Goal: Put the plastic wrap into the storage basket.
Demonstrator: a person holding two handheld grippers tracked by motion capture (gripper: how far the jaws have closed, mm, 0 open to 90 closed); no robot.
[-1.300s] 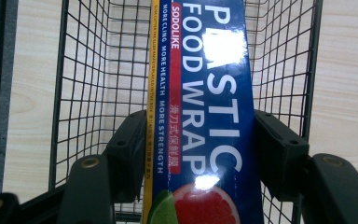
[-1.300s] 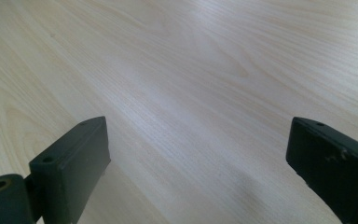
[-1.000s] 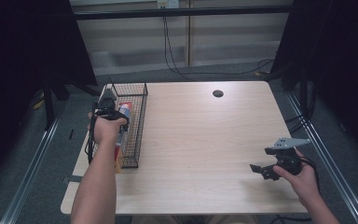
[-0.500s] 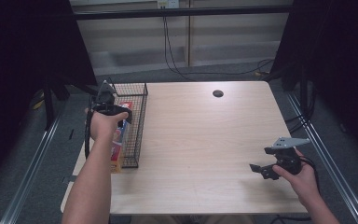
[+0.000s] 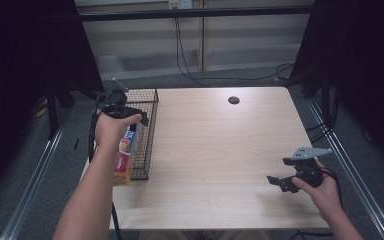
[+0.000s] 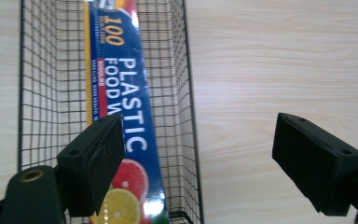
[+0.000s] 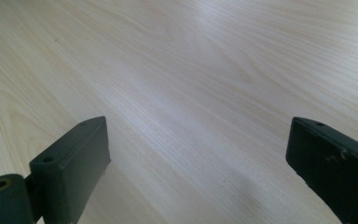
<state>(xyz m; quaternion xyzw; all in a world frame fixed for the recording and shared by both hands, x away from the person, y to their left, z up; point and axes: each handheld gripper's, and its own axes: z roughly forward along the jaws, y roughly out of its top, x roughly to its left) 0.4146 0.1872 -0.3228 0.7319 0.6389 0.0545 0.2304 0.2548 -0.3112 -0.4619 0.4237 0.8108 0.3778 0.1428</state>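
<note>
At the near right of the worktop, the right tool hangs low over bare wood, its jaws spread wide with nothing between them. Farther off at the left edge, the left tool is above the black wire basket; its jaws have just been opening and are released. The plastic food wrap box lies lengthwise inside the basket below them.

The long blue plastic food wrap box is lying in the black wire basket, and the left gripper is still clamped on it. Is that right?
Not quite. The long blue plastic food wrap box does lie in the black wire basket, but the left gripper is not clamped on it: its jaws have just been opening and stand apart above the box with nothing between them, as the left gripper view shows.
</note>
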